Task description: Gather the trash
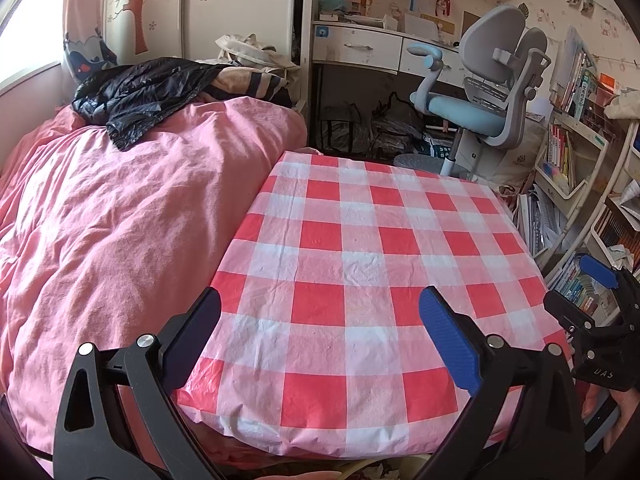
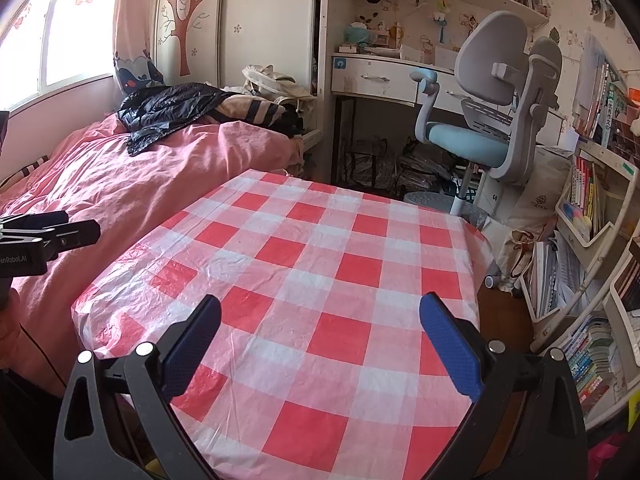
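Note:
A table under a red-and-white checked cloth (image 1: 360,264) (image 2: 320,272) fills the middle of both views, and no trash shows on it. My left gripper (image 1: 320,304) hangs open above the table's near edge, nothing between its blue pads. My right gripper (image 2: 320,312) is open too, over the near right part of the cloth. The right gripper's body (image 1: 600,320) shows at the right edge of the left wrist view. The left gripper's body (image 2: 40,240) shows at the left edge of the right wrist view. Some crumpled pale scraps (image 1: 376,472) peek out below the table's front edge.
A bed with a pink duvet (image 1: 120,220) lies against the table's left side, a black jacket (image 1: 140,96) on it. A grey-and-blue desk chair (image 2: 488,120) and a white desk (image 2: 380,76) stand behind the table. Bookshelves (image 2: 592,208) crowd the right side.

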Action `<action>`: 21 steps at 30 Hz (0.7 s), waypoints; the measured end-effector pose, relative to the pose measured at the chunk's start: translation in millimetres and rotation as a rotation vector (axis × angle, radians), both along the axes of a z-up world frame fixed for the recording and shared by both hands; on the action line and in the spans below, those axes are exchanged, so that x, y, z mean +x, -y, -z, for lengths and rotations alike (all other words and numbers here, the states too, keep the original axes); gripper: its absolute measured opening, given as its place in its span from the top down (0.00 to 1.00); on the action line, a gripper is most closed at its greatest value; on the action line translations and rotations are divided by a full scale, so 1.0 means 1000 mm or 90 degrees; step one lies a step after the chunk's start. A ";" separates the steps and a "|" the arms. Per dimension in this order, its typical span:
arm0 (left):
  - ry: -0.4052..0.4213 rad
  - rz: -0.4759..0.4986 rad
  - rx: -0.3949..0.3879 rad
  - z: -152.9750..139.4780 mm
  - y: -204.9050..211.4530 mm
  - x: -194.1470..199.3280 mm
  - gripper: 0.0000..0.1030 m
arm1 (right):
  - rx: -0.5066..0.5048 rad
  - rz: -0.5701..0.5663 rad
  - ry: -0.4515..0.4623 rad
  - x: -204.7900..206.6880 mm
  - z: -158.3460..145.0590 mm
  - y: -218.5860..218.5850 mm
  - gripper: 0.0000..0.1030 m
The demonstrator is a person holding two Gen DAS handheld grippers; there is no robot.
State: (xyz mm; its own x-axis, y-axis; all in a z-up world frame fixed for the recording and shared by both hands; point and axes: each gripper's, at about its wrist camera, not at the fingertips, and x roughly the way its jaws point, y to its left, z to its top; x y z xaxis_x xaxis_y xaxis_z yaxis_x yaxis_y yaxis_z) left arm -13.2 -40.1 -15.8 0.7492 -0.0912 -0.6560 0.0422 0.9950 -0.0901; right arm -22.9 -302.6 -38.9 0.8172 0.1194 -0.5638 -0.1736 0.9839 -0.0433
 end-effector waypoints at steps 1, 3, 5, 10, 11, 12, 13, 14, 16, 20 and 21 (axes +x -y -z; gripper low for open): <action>0.000 0.000 0.000 0.000 0.000 0.000 0.07 | -0.001 -0.001 0.000 0.000 0.000 0.000 0.08; -0.001 0.000 0.000 0.000 0.000 0.000 0.07 | 0.000 0.001 0.001 0.000 0.000 0.000 0.08; -0.001 0.000 0.001 0.000 0.000 0.000 0.07 | 0.002 0.001 0.001 0.000 0.000 0.000 0.08; 0.000 0.000 0.002 0.000 0.001 0.000 0.07 | 0.000 -0.001 0.003 0.001 -0.002 -0.001 0.08; 0.000 0.000 0.001 0.000 0.001 0.000 0.07 | 0.000 -0.002 0.003 0.001 -0.002 -0.001 0.08; 0.000 0.000 0.001 0.000 0.001 0.000 0.07 | 0.001 -0.002 0.003 0.001 -0.002 -0.001 0.08; -0.001 0.000 0.002 0.000 0.001 0.000 0.07 | 0.001 -0.002 0.003 0.001 -0.003 -0.001 0.08; -0.001 0.000 0.003 0.000 0.002 0.000 0.07 | 0.001 -0.002 0.003 0.001 -0.003 -0.001 0.08; 0.000 0.000 0.002 0.000 0.002 0.000 0.07 | 0.000 -0.003 0.004 0.001 -0.003 -0.001 0.08; -0.001 0.000 0.003 0.000 0.002 0.000 0.07 | 0.001 -0.002 0.004 0.001 -0.003 -0.001 0.08; 0.000 0.000 0.003 0.000 0.002 0.000 0.07 | 0.001 -0.002 0.004 0.000 -0.003 -0.001 0.08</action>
